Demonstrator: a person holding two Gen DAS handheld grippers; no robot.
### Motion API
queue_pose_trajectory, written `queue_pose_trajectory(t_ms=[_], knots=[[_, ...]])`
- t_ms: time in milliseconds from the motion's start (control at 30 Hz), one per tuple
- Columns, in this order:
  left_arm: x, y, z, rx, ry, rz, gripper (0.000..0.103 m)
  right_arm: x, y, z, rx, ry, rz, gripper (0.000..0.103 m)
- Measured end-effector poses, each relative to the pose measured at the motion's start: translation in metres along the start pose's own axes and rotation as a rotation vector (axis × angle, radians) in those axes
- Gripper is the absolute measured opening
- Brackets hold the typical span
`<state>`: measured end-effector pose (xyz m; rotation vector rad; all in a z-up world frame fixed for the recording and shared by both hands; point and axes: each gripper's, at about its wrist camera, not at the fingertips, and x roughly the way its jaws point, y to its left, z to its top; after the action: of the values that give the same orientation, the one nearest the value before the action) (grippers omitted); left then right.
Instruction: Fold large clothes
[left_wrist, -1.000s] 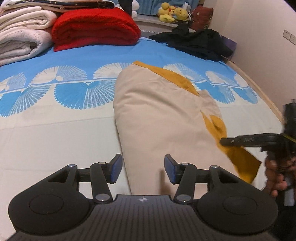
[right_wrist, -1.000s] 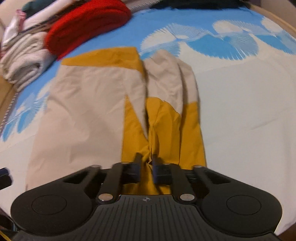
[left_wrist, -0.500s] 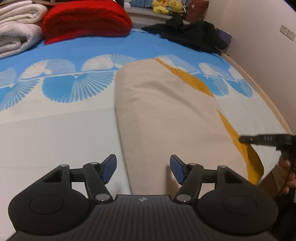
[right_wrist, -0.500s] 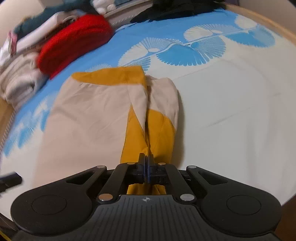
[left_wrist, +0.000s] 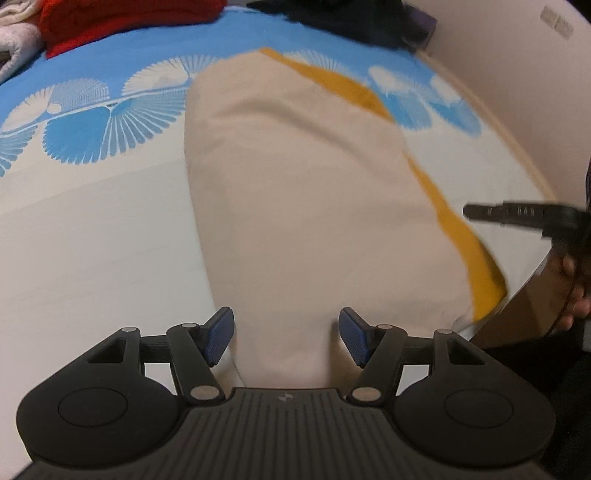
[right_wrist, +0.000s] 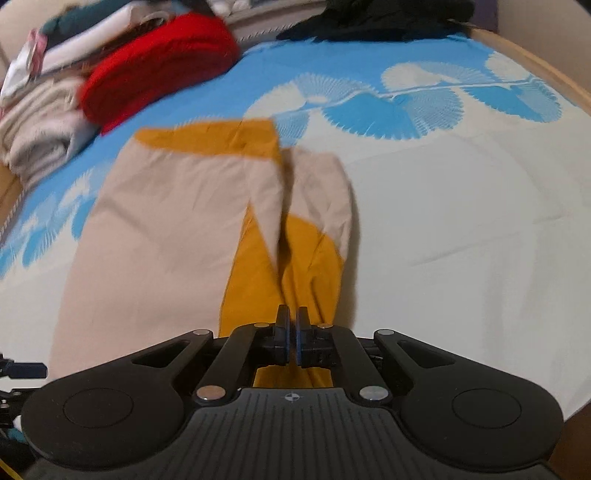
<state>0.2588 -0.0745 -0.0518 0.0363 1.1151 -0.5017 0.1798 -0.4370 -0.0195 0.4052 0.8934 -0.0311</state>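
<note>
On the bed, over a bedsheet (right_wrist: 461, 229) of white ground with a blue fan print, lies the beige-and-mustard garment (left_wrist: 306, 206), spread flat lengthwise, its near end at the mattress edge.

Left gripper (left_wrist: 286, 336): jaws spread wide, blue pads (left_wrist: 218, 334) either side of the garment's near beige end, holding nothing.

Right gripper (right_wrist: 292, 334): jaws pressed together on the mustard cloth at the garment's near right edge (right_wrist: 295, 266); a fold rises from the pinch point. In the left wrist view this tool appears side-on at right (left_wrist: 517, 214), with the person's right hand (left_wrist: 569, 288) behind it. Pale lettering runs along its finger, too blurred to read.

Far end of bed: folded red blanket (right_wrist: 155, 66), stack of pale folded linens (right_wrist: 40, 122) to its left, dark clothing heap (right_wrist: 376, 18) to its right. No containers visible.

Wall at right of left view: pale wall plate (left_wrist: 557, 24), detail unclear. Both views motion-blurred.
</note>
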Motion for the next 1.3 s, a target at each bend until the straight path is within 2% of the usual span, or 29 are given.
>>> queue_pose_trajectory(t_ms=[33, 67, 167, 233, 300, 333, 367, 400, 467, 600, 667, 733, 800, 867, 1033, 1100, 1167, 1233, 1300], knots=[[0.002, 0.004, 0.000, -0.012, 0.009, 0.009, 0.062, -0.004, -0.003, 0.000, 0.016, -0.013, 0.008, 0.004], [0.009, 0.007, -0.001, -0.019, 0.042, 0.041, 0.059, -0.006, -0.006, 0.000, 0.032, -0.018, 0.025, 0.010], [0.028, 0.003, -0.007, 0.017, 0.120, 0.116, 0.058, -0.004, -0.013, -0.001, 0.056, 0.021, 0.109, 0.027], [0.028, -0.003, -0.005, 0.047, 0.111, 0.114, 0.059, 0.002, -0.010, -0.005, 0.023, 0.084, 0.132, 0.030], [0.023, -0.002, -0.003, 0.012, 0.085, 0.082, 0.059, 0.009, -0.002, -0.012, -0.047, 0.144, 0.119, 0.030], [0.019, -0.001, 0.000, -0.009, 0.056, 0.071, 0.059, 0.011, 0.003, -0.014, -0.089, 0.162, 0.116, 0.027], [0.015, -0.001, 0.002, -0.024, 0.027, 0.067, 0.059, 0.010, 0.007, -0.016, -0.117, 0.165, 0.128, 0.011], [0.011, -0.001, 0.006, -0.038, -0.004, 0.066, 0.059, 0.007, 0.011, -0.017, -0.147, 0.154, 0.146, 0.006], [0.002, 0.000, 0.013, -0.076, -0.073, 0.065, 0.059, -0.003, 0.016, -0.018, -0.187, 0.113, 0.170, 0.004], [-0.007, 0.005, 0.024, -0.148, -0.166, 0.033, 0.059, -0.019, -0.005, -0.015, -0.123, 0.086, 0.226, 0.004], [0.004, 0.002, 0.028, -0.138, -0.130, 0.062, 0.059, -0.012, -0.010, -0.020, -0.146, 0.140, 0.163, 0.001], [0.028, -0.004, 0.028, -0.093, -0.017, 0.141, 0.060, -0.003, -0.011, -0.026, -0.176, 0.190, 0.102, 0.001], [0.040, -0.010, 0.029, -0.054, 0.024, 0.200, 0.060, -0.002, -0.012, -0.026, -0.169, 0.200, 0.095, 0.001], [0.038, -0.010, 0.039, -0.033, 0.030, 0.177, 0.060, -0.001, -0.011, -0.025, -0.151, 0.195, 0.105, 0.001], [0.030, 0.018, 0.065, -0.131, -0.013, 0.045, 0.062, 0.005, -0.001, -0.030, -0.175, 0.218, 0.062, 0.001], [0.041, 0.027, 0.068, -0.134, 0.020, 0.016, 0.062, 0.008, 0.002, -0.032, -0.185, 0.233, 0.049, 0.001], [0.059, 0.031, 0.068, -0.127, 0.089, 0.035, 0.071, 0.010, 0.003, -0.031, -0.186, 0.235, 0.047, 0.002], [0.061, 0.037, 0.075, -0.148, 0.087, 0.017, 0.076, 0.007, 0.003, -0.026, -0.172, 0.190, 0.040, 0.004], [0.059, 0.047, 0.082, -0.218, 0.053, -0.042, 0.078, -0.006, 0.003, -0.018, -0.152, 0.071, 0.027, 0.015]])
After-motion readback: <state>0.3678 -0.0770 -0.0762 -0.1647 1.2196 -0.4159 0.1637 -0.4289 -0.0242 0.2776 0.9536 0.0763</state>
